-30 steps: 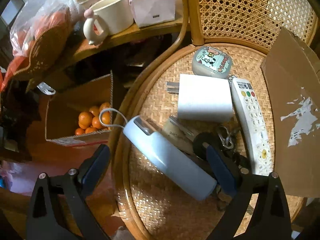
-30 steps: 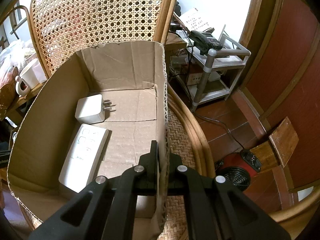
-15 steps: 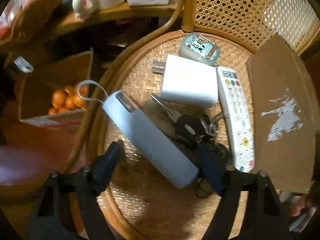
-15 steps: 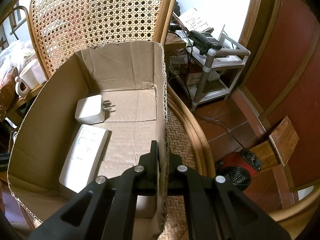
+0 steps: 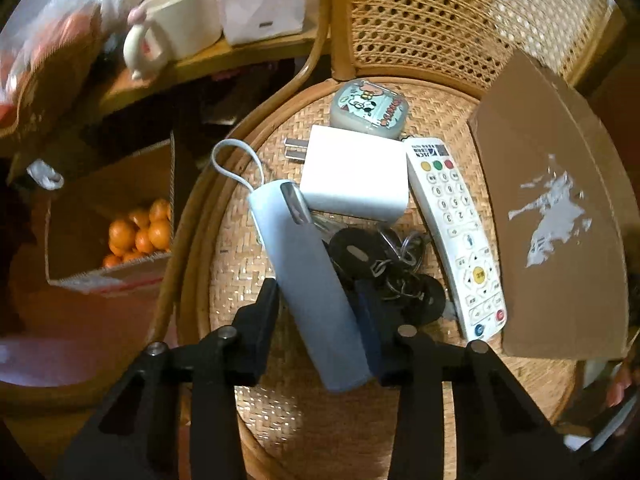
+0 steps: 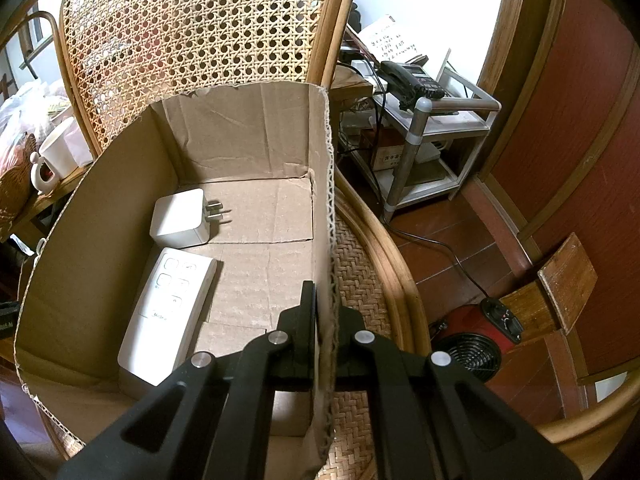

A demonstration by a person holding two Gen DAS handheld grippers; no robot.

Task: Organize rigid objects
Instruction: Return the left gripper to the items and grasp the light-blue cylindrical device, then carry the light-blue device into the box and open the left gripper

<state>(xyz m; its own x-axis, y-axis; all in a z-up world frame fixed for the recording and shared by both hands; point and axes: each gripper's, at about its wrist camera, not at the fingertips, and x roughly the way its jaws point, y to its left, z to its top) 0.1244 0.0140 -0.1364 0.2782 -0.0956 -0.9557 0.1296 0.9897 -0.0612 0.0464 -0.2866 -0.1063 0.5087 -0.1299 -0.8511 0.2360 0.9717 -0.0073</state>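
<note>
On the woven chair seat (image 5: 280, 420) a light blue power bank (image 5: 312, 280) lies between the fingers of my left gripper (image 5: 316, 288). Its jaws are closing, with both pads at the bank's sides. Beside it lie a bunch of keys (image 5: 380, 256), a white charger (image 5: 356, 172), a white remote (image 5: 456, 232) and a cartoon-printed case (image 5: 368, 110). My right gripper (image 6: 324, 292) is shut on the right wall of the cardboard box (image 6: 248, 132). That box holds a white plug adapter (image 6: 180, 218) and a white remote (image 6: 168, 312).
The cardboard box's outer wall (image 5: 560, 200) stands right of the loose items. Left of the chair sit a carton of oranges (image 5: 136, 232) on the floor and a mug (image 5: 180, 28) on a low table. A metal shelf (image 6: 420, 128) and a red heater (image 6: 476, 344) are to the right.
My left gripper's jaws have narrowed from wide apart to hugging the power bank, and it has tipped down closer over it. The right gripper and the box have stayed put.
</note>
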